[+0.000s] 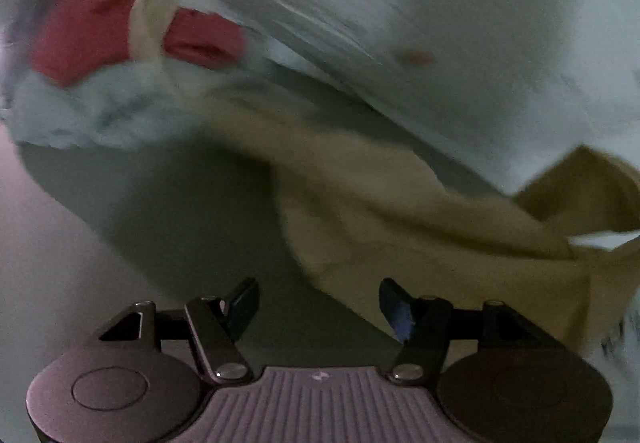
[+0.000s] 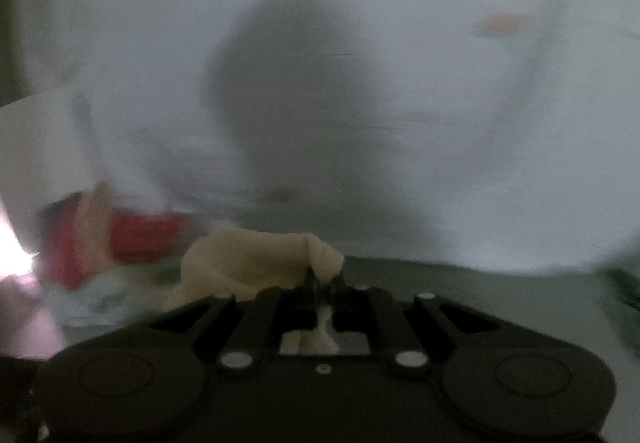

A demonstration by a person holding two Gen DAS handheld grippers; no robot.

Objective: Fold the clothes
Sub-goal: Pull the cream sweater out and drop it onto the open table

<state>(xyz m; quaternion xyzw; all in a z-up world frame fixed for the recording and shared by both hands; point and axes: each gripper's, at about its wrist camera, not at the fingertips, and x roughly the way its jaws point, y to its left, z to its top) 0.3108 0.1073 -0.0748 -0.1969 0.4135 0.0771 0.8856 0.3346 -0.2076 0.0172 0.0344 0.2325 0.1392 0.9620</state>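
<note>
A tan garment point(image 1: 400, 211) stretches, blurred, from the middle of the left wrist view out to the right edge, lifted off the grey table point(image 1: 168, 211). My left gripper point(image 1: 318, 305) stands open below it, with nothing between its fingers. In the right wrist view my right gripper point(image 2: 322, 283) is shut on a bunched fold of the tan garment point(image 2: 248, 259), and cloth shows through the slot behind the fingers.
A red garment point(image 1: 88, 27) with a cream strip point(image 1: 156, 15) across it lies on pale blue cloth point(image 1: 100, 111) at the upper left. The red garment point(image 2: 140, 239) also shows left of my right gripper. A white surface point(image 2: 440, 163) fills the background. Both views are motion-blurred.
</note>
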